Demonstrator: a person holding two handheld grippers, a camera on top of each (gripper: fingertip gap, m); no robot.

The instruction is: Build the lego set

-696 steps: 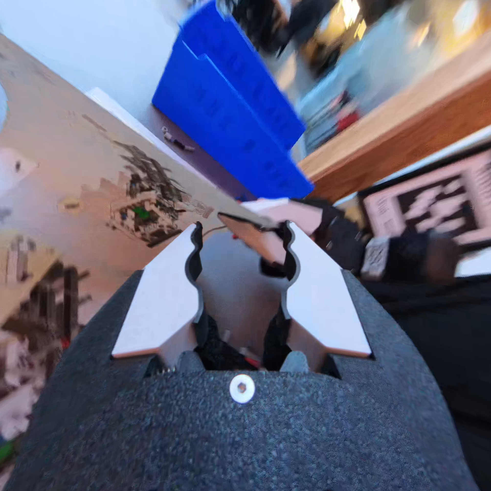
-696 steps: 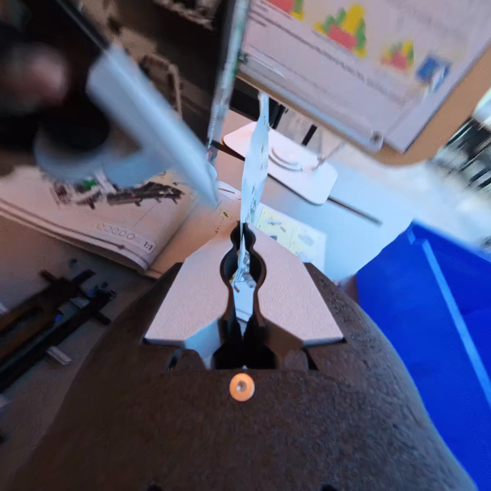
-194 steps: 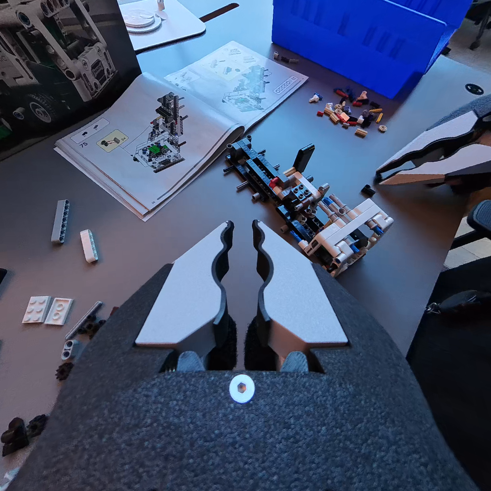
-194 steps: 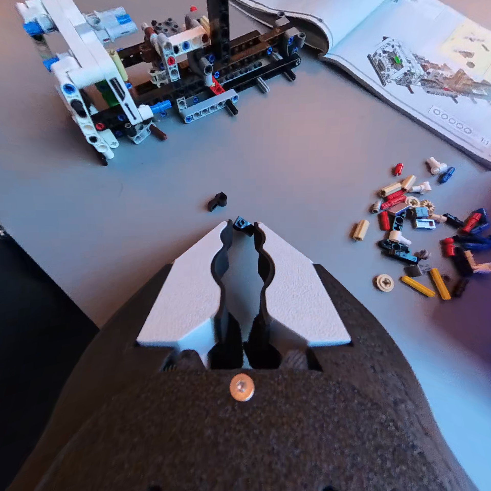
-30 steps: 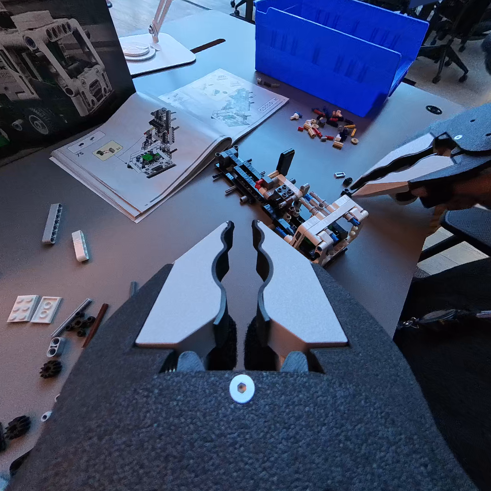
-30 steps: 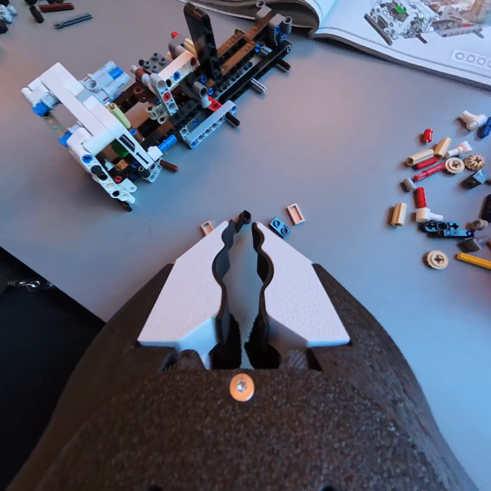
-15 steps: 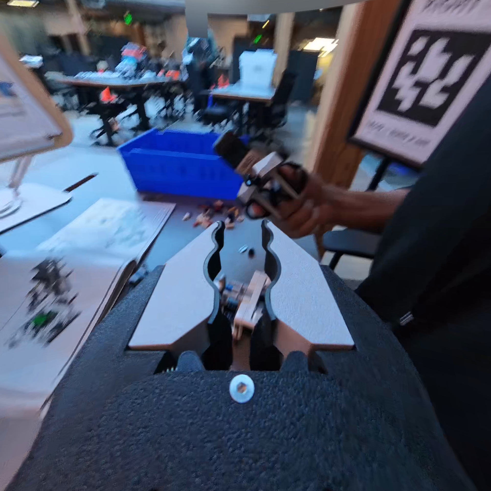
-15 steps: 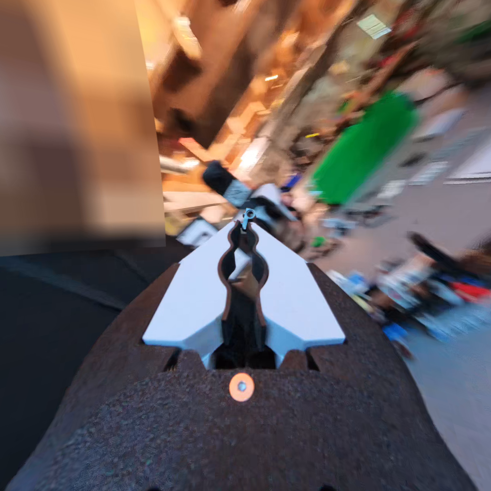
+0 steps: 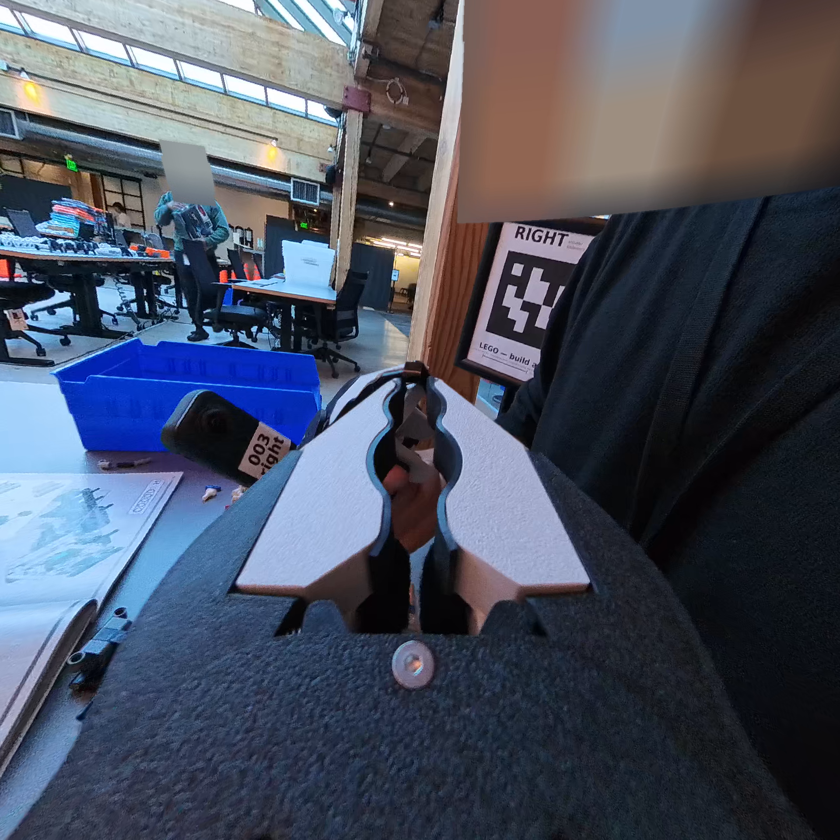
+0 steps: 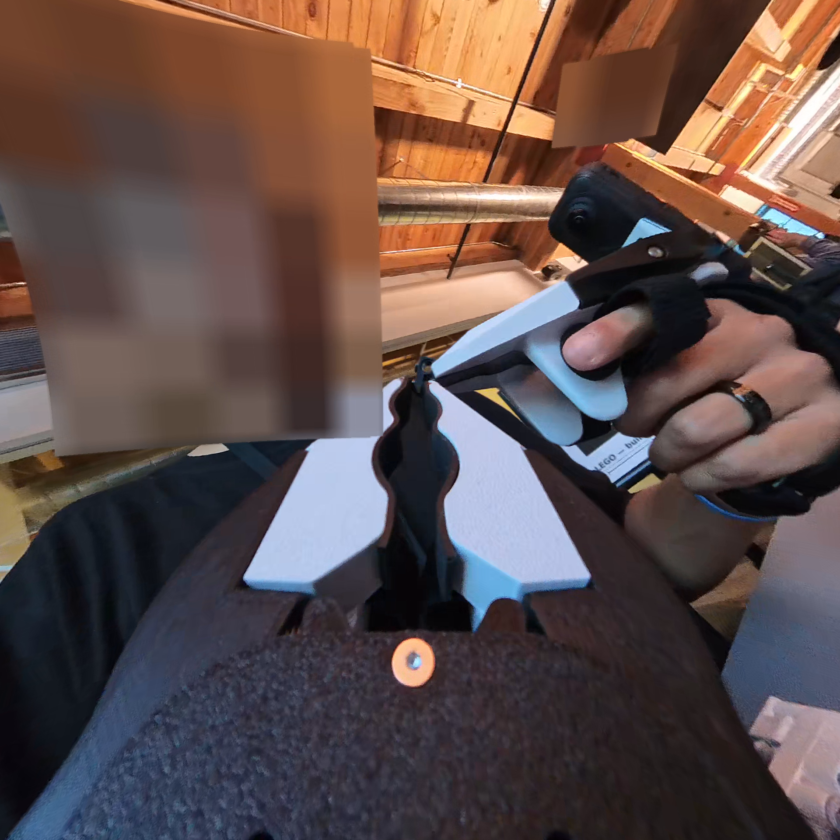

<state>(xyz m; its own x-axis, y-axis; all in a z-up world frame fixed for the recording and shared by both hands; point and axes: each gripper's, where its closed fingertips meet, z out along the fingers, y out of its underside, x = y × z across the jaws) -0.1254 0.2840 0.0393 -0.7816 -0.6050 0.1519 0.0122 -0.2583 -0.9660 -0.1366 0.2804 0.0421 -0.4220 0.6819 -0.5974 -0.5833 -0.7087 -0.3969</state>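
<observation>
Both grippers are raised off the table in front of the person's dark shirt, tip to tip. My right gripper [image 10: 420, 386] is shut on a small black lego piece [image 10: 423, 366] that sticks up from its tips. My left gripper [image 10: 436, 370] comes in from the right and meets the same piece at its tips. In the left wrist view my left gripper [image 9: 414, 382] has its jaws almost together around the black piece [image 9: 414, 369]. The right gripper's black body [image 9: 336, 402] and its camera [image 9: 218, 427] lie just behind. The lego model is out of view.
A blue bin [image 9: 182, 391] stands at the back of the grey table [image 9: 27, 436]. The open instruction booklet [image 9: 68, 522] lies at the left, with a black lego part [image 9: 102, 641] beside it and small loose pieces [image 9: 211, 491] near the bin. Left and right tips are no more than a few centimetres apart.
Both grippers have lifted from the table to chest height. The right one picked up the small black piece and shut on it. The left jaws have narrowed onto the same piece.
</observation>
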